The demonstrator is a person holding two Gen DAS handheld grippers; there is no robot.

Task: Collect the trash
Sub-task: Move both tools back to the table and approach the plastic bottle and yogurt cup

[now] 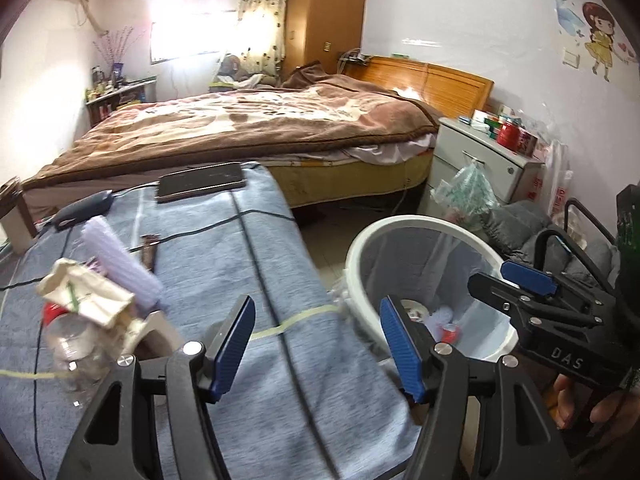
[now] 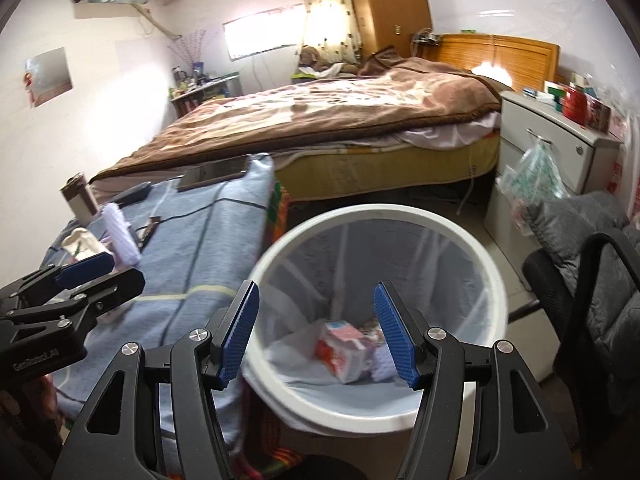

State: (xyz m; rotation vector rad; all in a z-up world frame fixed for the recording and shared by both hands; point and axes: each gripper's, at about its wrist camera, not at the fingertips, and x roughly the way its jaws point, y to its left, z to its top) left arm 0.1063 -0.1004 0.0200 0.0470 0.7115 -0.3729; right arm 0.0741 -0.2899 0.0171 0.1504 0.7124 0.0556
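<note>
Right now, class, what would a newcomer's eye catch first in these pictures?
The white bin fills the middle, a red-and-white carton lying inside it. The right gripper hangs open over it. Left of the bin, on the blue cloth, lie a crumpled bag and a clear bottle.

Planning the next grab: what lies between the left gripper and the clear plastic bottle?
Left wrist view: only blue cloth between the left gripper and the plastic bottle.

Blown-out window [image 1: 188,36] glare, soft daylight, fisheye-bent dark edges, motion blur on bin [image 2: 376,240] rim
</note>
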